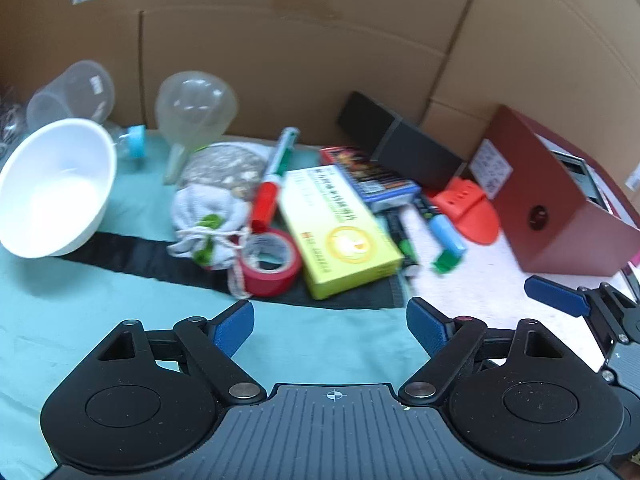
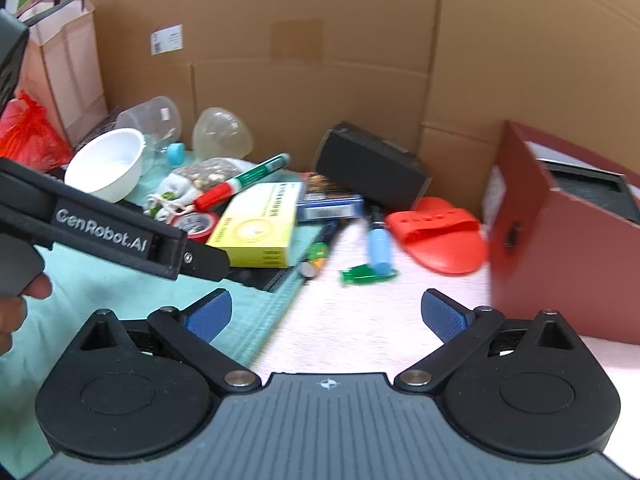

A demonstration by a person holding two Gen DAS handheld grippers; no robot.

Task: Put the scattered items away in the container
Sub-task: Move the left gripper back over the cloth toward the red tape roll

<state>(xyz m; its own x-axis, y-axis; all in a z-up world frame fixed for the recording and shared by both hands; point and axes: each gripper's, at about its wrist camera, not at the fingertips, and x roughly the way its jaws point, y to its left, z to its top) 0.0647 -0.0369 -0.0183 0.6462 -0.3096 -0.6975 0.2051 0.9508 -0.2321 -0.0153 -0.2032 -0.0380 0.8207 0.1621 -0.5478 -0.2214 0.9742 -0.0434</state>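
Observation:
A dark red open box point(image 1: 556, 200) point(image 2: 560, 240) stands at the right. Scattered in front of me lie a yellow carton point(image 1: 340, 228) point(image 2: 260, 228), a red tape roll point(image 1: 270, 264) point(image 2: 196, 224), a red-and-green marker point(image 1: 272, 180) point(image 2: 244, 184), a white drawstring pouch point(image 1: 208, 224), a blue card box point(image 1: 372, 178) point(image 2: 328, 204), a blue tube point(image 1: 446, 228) point(image 2: 378, 248) and a red slipper point(image 1: 468, 208) point(image 2: 436, 232). My left gripper point(image 1: 330, 330) is open and empty, short of the tape roll. My right gripper point(image 2: 326, 316) is open and empty over the white surface.
A white bowl point(image 1: 52, 188) point(image 2: 106, 164), clear cups point(image 1: 72, 92) and a clear funnel point(image 1: 192, 108) sit at the left on a teal cloth point(image 1: 80, 320). A black box point(image 1: 400, 140) point(image 2: 372, 164) leans at the back. Cardboard walls point(image 1: 300, 60) enclose the area.

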